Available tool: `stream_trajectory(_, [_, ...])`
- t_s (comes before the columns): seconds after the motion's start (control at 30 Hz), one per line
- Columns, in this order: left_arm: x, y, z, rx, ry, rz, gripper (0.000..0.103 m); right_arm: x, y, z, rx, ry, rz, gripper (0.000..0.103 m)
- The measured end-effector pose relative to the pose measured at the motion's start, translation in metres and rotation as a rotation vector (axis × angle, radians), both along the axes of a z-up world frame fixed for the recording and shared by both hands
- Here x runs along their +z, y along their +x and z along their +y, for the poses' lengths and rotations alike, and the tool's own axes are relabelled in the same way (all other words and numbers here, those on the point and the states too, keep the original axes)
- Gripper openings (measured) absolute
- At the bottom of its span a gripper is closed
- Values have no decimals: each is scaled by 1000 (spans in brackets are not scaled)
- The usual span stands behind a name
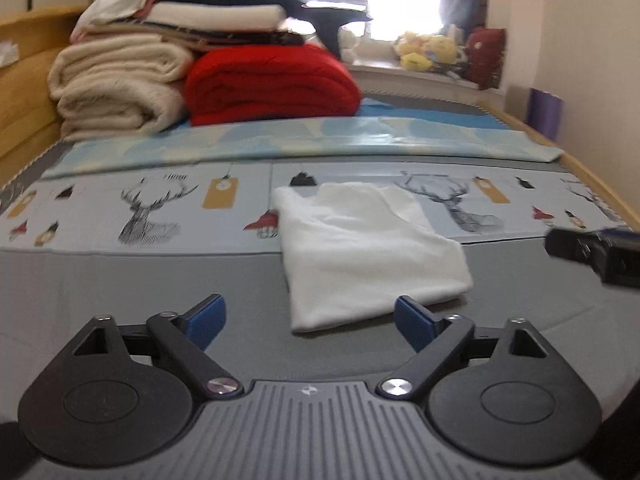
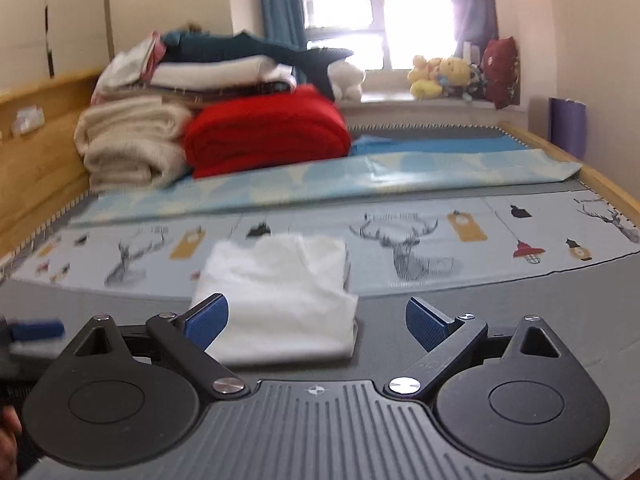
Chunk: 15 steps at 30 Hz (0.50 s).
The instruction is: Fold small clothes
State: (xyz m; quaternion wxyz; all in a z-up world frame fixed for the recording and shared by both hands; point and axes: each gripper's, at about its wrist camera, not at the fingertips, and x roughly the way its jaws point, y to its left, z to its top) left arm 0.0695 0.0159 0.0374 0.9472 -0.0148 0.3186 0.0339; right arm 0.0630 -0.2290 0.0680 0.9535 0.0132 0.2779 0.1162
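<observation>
A folded white garment (image 1: 360,248) lies on the grey bed surface, partly over the deer-print mat (image 1: 160,208). My left gripper (image 1: 310,318) is open and empty, just short of the garment's near edge. The right gripper shows at the right edge of the left wrist view (image 1: 592,252). In the right wrist view the same white garment (image 2: 280,292) lies ahead, left of centre. My right gripper (image 2: 318,322) is open and empty, its left pad (image 2: 208,320) in front of the garment's near left corner. The left gripper shows blurred at the left edge (image 2: 32,336).
A stack of folded blankets, cream (image 1: 116,84) and red (image 1: 272,80), with more linens on top, sits at the far left of the bed. A light blue folded sheet (image 1: 320,140) lies across the middle. Wooden bed frame (image 1: 24,80) on the left; plush toys (image 1: 428,50) on the windowsill.
</observation>
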Motion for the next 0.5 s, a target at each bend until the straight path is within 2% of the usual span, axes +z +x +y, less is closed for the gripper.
stream_trajectory(0.1, [-5, 3, 0, 22, 1, 12, 103, -5, -3, 7, 6, -23, 11, 96])
stream_trajectory(0.5, [-11, 9, -6, -7, 11, 9, 103, -15, -3, 25, 52, -74, 18, 96])
